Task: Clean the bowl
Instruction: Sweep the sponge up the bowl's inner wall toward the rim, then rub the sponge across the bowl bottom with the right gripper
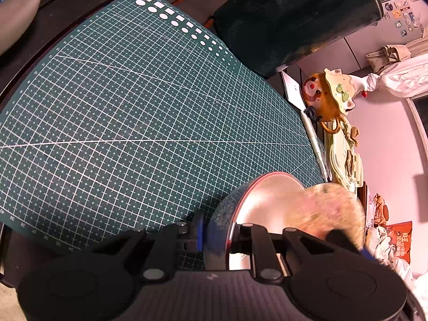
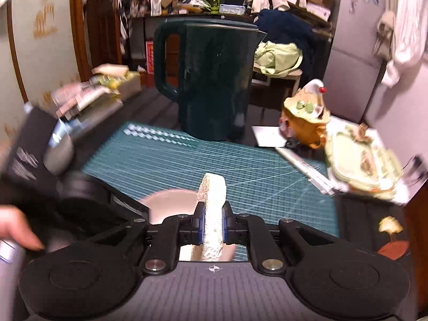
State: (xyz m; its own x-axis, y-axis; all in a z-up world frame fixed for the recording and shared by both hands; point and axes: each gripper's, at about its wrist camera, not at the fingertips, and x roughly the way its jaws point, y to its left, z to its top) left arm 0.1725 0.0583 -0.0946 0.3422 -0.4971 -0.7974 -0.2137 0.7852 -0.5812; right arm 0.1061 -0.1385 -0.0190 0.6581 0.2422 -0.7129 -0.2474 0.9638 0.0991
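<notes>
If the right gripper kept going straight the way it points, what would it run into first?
The right gripper, jaws shut on the sponge, points over the bowl and cutting mat at the dark green kettle. The kettle looks first, though depth is unclear.

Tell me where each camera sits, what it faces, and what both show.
Left wrist: on the left claw, looking down at the mat; its fingers clamp the bowl rim.
Right wrist: on the right claw, facing level toward the kettle; it grips the sponge, and a hand shows at the left edge.
Shared: bowl, sponge, mat, kettle.
</notes>
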